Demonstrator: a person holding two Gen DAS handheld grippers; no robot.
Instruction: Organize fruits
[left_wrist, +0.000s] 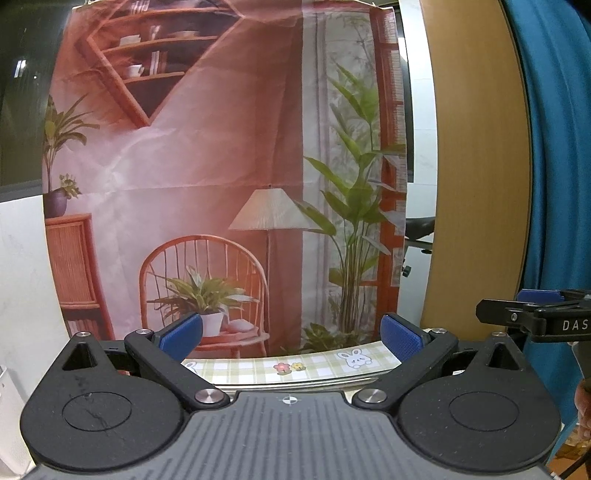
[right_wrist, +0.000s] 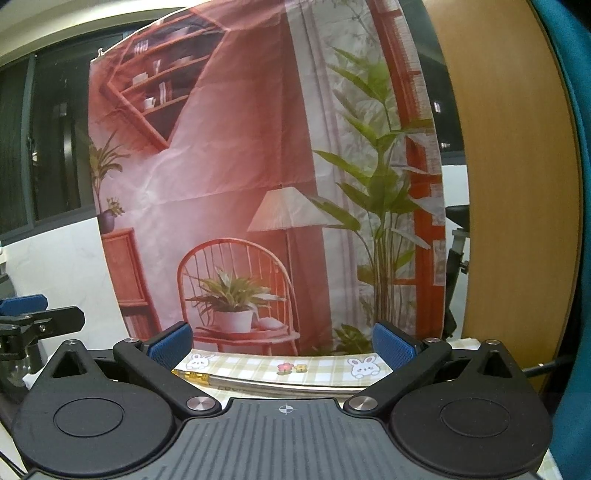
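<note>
No fruit shows in either view. My left gripper (left_wrist: 291, 338) is open and empty, its blue pads wide apart, held above the far edge of a table covered with a green checked cloth (left_wrist: 317, 363) printed with rabbits and flowers. My right gripper (right_wrist: 282, 341) is open and empty too, over the same cloth (right_wrist: 321, 367). The right gripper also shows at the right edge of the left wrist view (left_wrist: 535, 314), and the left gripper at the left edge of the right wrist view (right_wrist: 33, 317). Both point at the backdrop, level with each other.
A printed backdrop (left_wrist: 229, 184) of a pink room with a chair, lamp and plants hangs just behind the table. A wooden panel (left_wrist: 476, 166) and blue curtain (left_wrist: 557, 147) stand to the right. A metal strip (right_wrist: 280, 386) lies along the table edge.
</note>
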